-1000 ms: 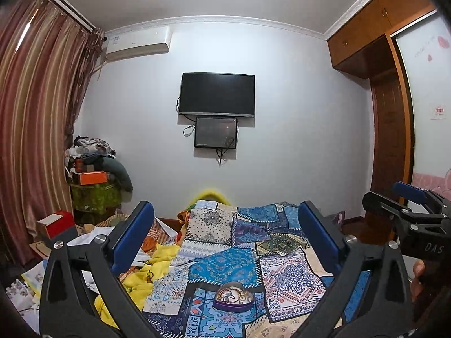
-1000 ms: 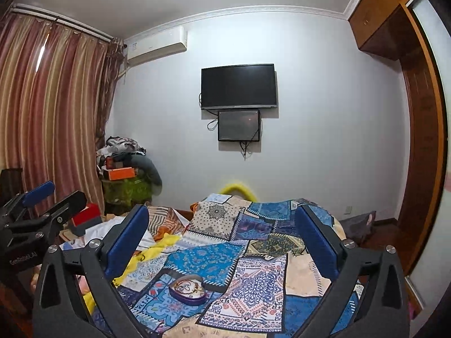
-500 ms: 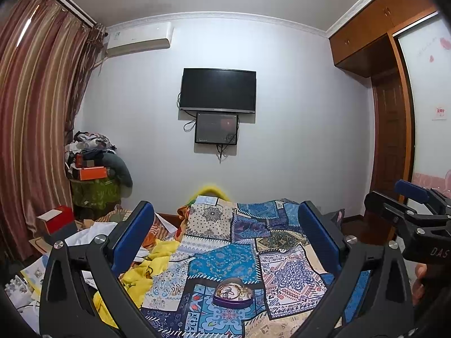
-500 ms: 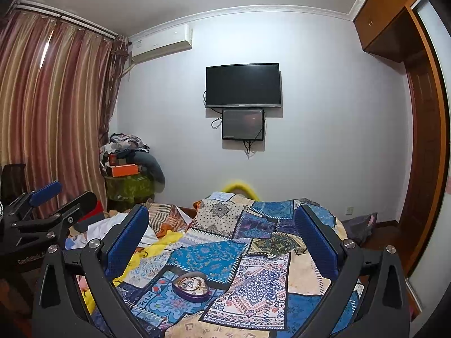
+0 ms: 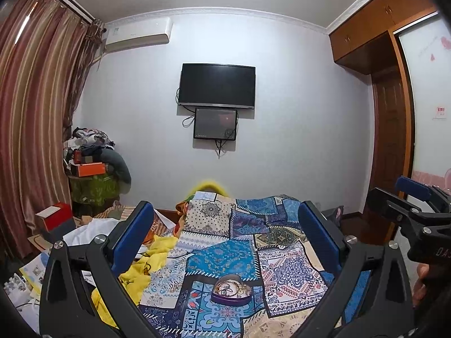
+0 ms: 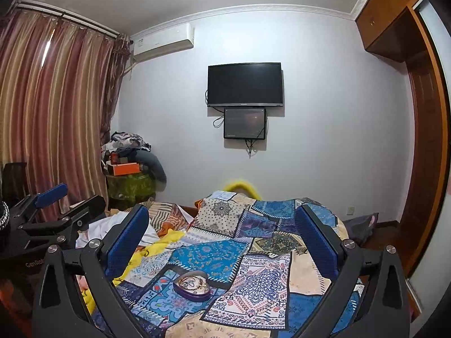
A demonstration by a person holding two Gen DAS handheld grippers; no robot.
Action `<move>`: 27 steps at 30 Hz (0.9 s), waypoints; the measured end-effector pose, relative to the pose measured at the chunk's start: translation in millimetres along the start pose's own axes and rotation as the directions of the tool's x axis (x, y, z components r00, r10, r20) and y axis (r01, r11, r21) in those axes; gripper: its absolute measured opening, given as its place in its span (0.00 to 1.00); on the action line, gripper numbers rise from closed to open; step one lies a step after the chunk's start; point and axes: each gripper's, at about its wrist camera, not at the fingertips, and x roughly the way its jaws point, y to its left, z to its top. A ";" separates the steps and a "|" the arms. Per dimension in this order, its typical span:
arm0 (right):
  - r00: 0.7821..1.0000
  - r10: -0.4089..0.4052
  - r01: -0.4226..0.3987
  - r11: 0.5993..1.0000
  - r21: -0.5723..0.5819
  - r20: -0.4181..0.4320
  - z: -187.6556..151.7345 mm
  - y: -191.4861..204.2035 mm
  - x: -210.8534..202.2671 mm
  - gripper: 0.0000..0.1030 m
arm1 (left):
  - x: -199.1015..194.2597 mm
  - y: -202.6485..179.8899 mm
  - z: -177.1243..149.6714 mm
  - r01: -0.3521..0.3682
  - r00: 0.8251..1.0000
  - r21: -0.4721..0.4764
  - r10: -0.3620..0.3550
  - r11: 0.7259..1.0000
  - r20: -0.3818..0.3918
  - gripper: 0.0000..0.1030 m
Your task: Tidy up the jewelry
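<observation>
A purple heart-shaped jewelry box (image 5: 231, 290) lies open on the patchwork bedspread (image 5: 225, 253), with gold pieces inside. It also shows in the right wrist view (image 6: 193, 285). My left gripper (image 5: 225, 219) is open and empty, held above and short of the box. My right gripper (image 6: 222, 219) is open and empty too, also short of the box. The right gripper shows at the right edge of the left wrist view (image 5: 408, 205); the left gripper shows at the left edge of the right wrist view (image 6: 56, 211).
A yellow cloth (image 5: 146, 264) and white papers (image 5: 93, 231) lie on the bed's left side. A red box (image 5: 53, 217) and a pile of clothes (image 5: 93, 157) stand by the curtain. A TV (image 5: 217, 86) hangs on the far wall. A wardrobe (image 5: 391, 146) stands at right.
Both views have tilted slightly down and drawn a little nearer the bed; the heart box sits a bit higher in frame. Both grippers stay open.
</observation>
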 end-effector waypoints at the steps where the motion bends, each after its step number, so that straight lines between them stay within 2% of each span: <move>1: 1.000 0.001 -0.001 1.000 0.000 -0.001 -0.2 0.0 0.3 0.99 | 0.3 -0.1 -0.3 0.000 1.000 0.000 0.000 1.000 -0.001 1.00; 27: 1.000 0.003 -0.003 1.000 0.006 -0.013 3.0 -3.9 -0.6 1.00 | 4.9 0.8 -1.7 0.030 0.999 -0.007 -0.030 1.000 -0.021 1.00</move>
